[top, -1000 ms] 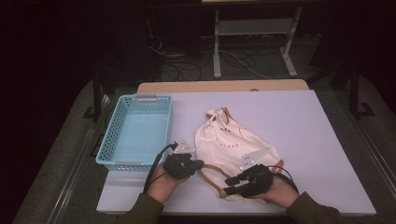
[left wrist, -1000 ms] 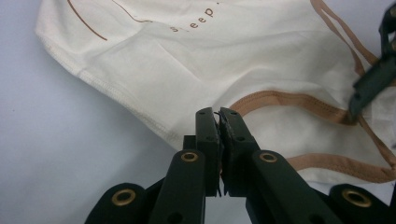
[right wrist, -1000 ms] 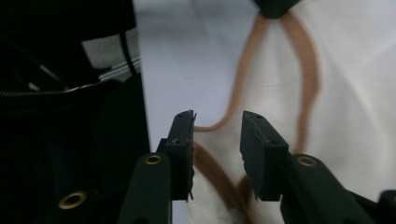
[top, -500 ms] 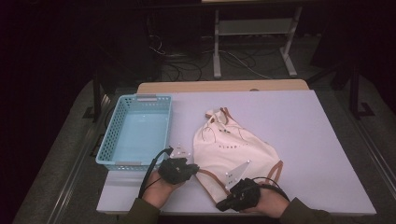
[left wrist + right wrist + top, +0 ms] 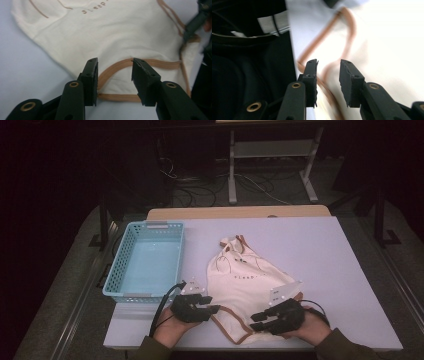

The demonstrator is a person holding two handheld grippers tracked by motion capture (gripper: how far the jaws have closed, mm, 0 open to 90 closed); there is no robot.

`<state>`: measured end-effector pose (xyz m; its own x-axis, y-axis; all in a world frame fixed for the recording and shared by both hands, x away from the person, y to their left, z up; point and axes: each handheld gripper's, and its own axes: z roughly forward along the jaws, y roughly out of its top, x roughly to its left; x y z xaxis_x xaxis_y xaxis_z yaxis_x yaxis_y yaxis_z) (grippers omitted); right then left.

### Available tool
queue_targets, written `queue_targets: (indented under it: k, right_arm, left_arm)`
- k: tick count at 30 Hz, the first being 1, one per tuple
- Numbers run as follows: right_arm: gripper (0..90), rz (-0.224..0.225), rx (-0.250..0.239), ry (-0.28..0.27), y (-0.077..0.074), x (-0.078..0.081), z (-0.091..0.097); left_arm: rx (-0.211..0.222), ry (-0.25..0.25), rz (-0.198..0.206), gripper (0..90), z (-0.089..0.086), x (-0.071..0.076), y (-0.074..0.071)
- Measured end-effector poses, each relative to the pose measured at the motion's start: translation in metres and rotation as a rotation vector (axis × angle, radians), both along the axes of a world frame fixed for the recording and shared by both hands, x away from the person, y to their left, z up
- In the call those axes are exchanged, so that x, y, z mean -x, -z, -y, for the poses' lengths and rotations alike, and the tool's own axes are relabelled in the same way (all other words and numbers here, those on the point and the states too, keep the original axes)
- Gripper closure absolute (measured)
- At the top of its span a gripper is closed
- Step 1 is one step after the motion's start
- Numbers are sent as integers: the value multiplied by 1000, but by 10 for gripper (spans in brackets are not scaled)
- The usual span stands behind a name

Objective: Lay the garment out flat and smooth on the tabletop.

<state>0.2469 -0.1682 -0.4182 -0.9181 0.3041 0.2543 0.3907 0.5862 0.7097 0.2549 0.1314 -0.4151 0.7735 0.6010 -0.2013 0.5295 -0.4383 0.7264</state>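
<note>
Here, left to right across the table, as I stand at its near edge:

Basket: a light blue plastic basket [image 5: 145, 262] with perforated walls sits at the table's left side, upright, with nothing in it that I can see.

Table: a pale lilac rectangular tabletop [image 5: 320, 250] carries everything; beyond it the floor is dark, with cables and a metal stand.

My left claw: my left gripper [image 5: 214, 309] is in my left hand at the near edge, just right of the basket's near corner, pointing right toward the garment. Its jaws have just been opening and now stand apart. In the left gripper view [image 5: 114, 75] the brown-trimmed hem lies between and beyond them, and the pads do not press on it.

Garment: a cream cotton sleeveless garment with brown trim [image 5: 247, 282] lies flat in the middle of the table, its narrow end pointing away from me and its wide hem toward me, between my two hands. Small dark lettering crosses its chest. In the left gripper view [image 5: 112, 32] the cloth spreads smooth.

My right claw: my right gripper [image 5: 256, 321] is in my right hand on the near right part of the garment, pointing left. Its jaws have just been opening and stand apart. In the right gripper view [image 5: 328, 75], which is blurred, a loop of brown trim runs between them; I cannot tell whether it touches either pad.
</note>
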Motion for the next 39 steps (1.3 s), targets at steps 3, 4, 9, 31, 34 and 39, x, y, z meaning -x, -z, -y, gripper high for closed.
queue_targets:
  k: [3, 4, 9, 31, 34, 39]
  right_arm:
    - [661, 5, 12, 52, 0, 2, 22]
    - [661, 5, 17, 67, 1, 3, 29]
    - [666, -11, 48, 116, 6, 9, 54]
    - [869, -120, 133, -17, 27, 12, 47]
    - [871, -122, 131, -42, 26, 13, 41]
    - [871, -116, 121, -86, 23, 19, 25]
  left_arm:
    - [18, 32, -7, 517, 5, 4, 1]
    - [17, 44, -14, 507, 7, 5, 1]
    - [35, 90, -38, 493, 23, 13, 6]
    - [-59, 347, -154, 878, 64, 28, 26]
    - [-57, 358, -152, 880, 56, 27, 22]
    - [-49, 360, -149, 880, 42, 27, 17]
